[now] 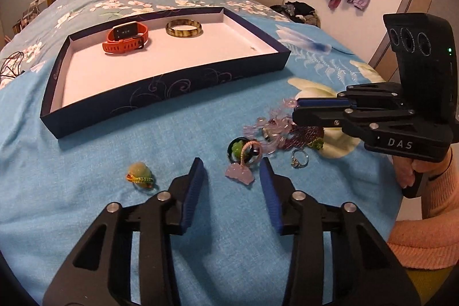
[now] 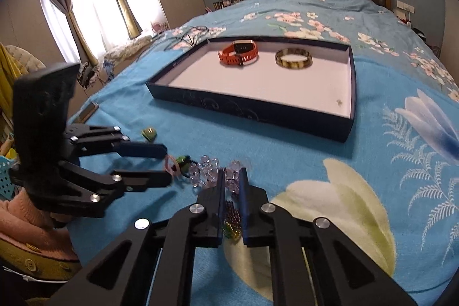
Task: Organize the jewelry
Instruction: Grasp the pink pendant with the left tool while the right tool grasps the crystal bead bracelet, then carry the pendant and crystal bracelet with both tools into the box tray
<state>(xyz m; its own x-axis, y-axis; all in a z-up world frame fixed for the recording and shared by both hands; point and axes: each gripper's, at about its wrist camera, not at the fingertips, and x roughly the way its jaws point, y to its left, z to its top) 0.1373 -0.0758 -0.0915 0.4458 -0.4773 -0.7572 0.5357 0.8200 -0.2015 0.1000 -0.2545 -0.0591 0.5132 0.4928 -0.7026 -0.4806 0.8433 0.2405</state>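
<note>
- Far left on the bed point(image 1: 86, 220), you have a small green-and-cream charm on a braided cord point(image 1: 140, 173). It lies alone, well apart from the rest; it is probably light and easy to pinch by its body.
- Behind it sits the shallow dark tray point(image 1: 160, 82), already holding an orange watch point(image 1: 126, 37) and a mottled bangle point(image 1: 184, 28) side by side at its far end.
- Your left gripper point(image 1: 232, 171) has its fingers apart, holding nothing. They straddle a pale pink carved pendant point(image 1: 240, 175) with a pink cord loop point(image 1: 250, 152), without pressing on it. The stone looks hard, smooth and likely slippery, so taking it across its broad body seems safer than by the soft cord.
- Just beyond lies a dark ring with a green stone point(image 1: 238, 151), touching the cord.
- Right of that, the heap of clear and pink beads point(image 1: 275, 128) is tangled with a dark red beaded strand point(image 1: 305, 134); expect it to be limp and to trail or snag.
- A small silver ring point(image 1: 299, 158) lies just beside the heap.
- Your right gripper point(image 2: 232, 177) has its fingers closed on the bead heap, with pink beads and the red strand between them.
</note>
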